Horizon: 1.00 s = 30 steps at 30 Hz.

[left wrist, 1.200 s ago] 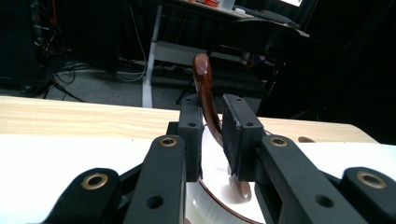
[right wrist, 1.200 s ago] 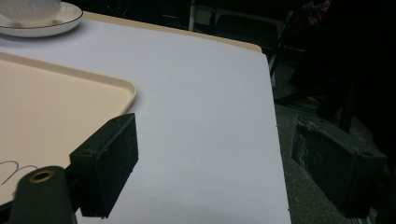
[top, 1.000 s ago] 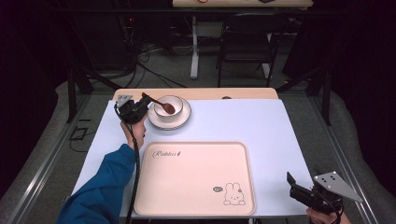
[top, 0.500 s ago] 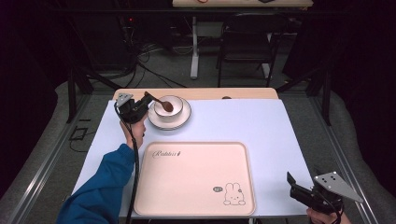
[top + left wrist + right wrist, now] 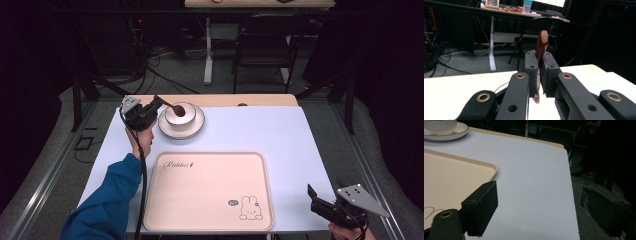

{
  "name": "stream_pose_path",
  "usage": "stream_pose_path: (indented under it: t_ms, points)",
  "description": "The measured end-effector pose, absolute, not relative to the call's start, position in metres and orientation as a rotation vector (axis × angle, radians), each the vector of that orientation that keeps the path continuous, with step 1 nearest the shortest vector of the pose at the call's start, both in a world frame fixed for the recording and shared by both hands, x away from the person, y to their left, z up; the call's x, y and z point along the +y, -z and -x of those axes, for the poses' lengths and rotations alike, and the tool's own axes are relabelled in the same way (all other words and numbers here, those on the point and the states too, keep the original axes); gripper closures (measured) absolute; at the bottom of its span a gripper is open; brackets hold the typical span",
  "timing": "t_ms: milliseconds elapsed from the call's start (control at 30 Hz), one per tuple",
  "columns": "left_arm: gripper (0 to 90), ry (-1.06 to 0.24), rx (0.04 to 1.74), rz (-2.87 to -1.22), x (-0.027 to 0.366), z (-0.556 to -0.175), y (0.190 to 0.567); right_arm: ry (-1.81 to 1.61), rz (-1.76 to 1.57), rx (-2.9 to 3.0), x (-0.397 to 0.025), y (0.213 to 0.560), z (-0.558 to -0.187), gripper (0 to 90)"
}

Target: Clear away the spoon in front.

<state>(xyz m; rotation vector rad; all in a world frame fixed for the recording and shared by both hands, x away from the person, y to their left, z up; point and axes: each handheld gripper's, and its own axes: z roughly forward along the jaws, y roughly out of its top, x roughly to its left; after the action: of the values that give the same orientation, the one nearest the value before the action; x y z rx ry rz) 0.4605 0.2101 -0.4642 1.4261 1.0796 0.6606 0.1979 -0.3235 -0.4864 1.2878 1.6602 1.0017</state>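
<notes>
My left gripper (image 5: 150,107) is shut on a brown wooden spoon (image 5: 170,106) at the far left of the table. The spoon's far end reaches over a white cup (image 5: 180,114) that stands on a white saucer (image 5: 197,125). In the left gripper view the spoon (image 5: 542,42) rises upright between the closed jaws of the left gripper (image 5: 540,66). My right gripper (image 5: 320,204) hangs open off the table's near right corner, holding nothing. The right gripper (image 5: 541,207) looks across the white table top with its jaws wide apart.
A large beige tray (image 5: 207,190) with a rabbit drawing lies at the table's near middle; its corner (image 5: 454,175) sits left of the right gripper. The saucer (image 5: 451,133) shows far off. A chair (image 5: 262,47) and desk legs stand beyond the table.
The left gripper has shifted slightly left and tipped the spoon, so its held end now stands higher. The right gripper has hardly moved.
</notes>
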Motion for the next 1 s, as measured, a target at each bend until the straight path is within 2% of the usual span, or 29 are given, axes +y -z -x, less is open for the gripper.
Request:
stream_pose_path:
  t_ms: [1000]
  points:
    - [84.7, -0.617, 0.984, -1.466, 0.227, -0.433, 0.422, -1.005, -1.285, 1.659, -0.323, 0.486, -0.197, 14.2]
